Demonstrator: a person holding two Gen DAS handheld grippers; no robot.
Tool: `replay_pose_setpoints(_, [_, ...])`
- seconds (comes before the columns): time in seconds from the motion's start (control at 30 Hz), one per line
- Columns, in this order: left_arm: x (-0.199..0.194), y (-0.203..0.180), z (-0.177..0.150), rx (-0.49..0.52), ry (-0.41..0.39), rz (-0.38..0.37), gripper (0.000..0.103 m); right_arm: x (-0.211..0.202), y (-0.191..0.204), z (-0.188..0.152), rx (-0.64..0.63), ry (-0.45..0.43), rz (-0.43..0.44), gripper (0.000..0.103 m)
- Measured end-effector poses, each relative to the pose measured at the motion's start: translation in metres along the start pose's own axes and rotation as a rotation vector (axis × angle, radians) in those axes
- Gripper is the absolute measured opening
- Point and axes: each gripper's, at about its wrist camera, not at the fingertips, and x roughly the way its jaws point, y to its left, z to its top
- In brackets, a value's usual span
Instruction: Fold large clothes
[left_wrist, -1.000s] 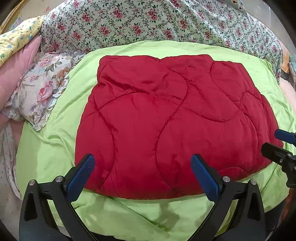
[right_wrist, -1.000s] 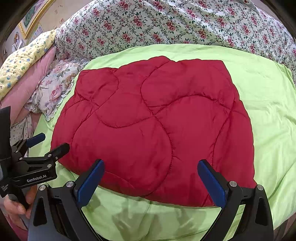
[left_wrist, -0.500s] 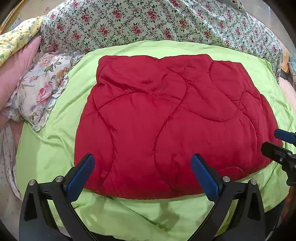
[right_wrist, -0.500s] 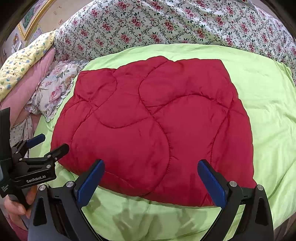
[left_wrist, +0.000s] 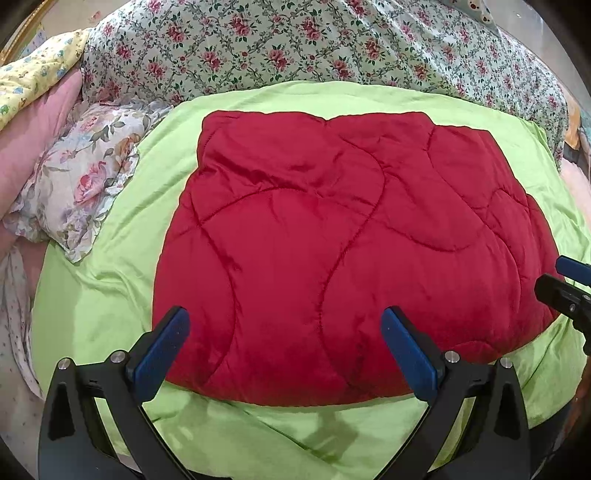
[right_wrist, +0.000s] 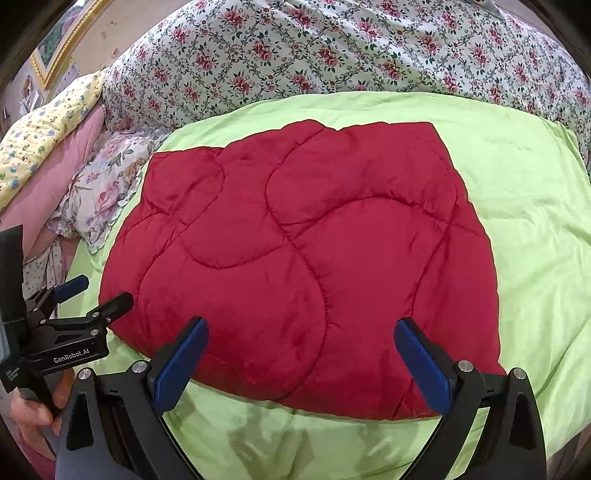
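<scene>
Left gripper (left_wrist: 284, 343): jaws spread wide, nothing between them. Right gripper (right_wrist: 301, 360): same, released and empty. Only the right wrist view shows the person's hand (right_wrist: 35, 410) at 8 o'clock wrapped round the left unit's handle, plus a gold picture frame (right_wrist: 62, 44) at 10 o'clock. Left wrist view catches just the right gripper's tips at 3 o'clock. Legible print on the left unit: "GenRobot.AI". Red quilted blanket (left_wrist: 351, 251), folded, lies flat on the green sheet (right_wrist: 524, 206), at 12 o'clock from both claws, near edge just ahead of the fingertips. Floral duvet (left_wrist: 295, 44) beyond.
</scene>
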Motion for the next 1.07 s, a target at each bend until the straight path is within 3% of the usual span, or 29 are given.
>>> replay_pose_setpoints(1.07, [0.0061, -0.0047, 0.0066, -0.021, -0.004, -0.06, 0.103, 0.0067, -0.0036, 0.0036, 0.012, -0.007, 0.031, 0.101])
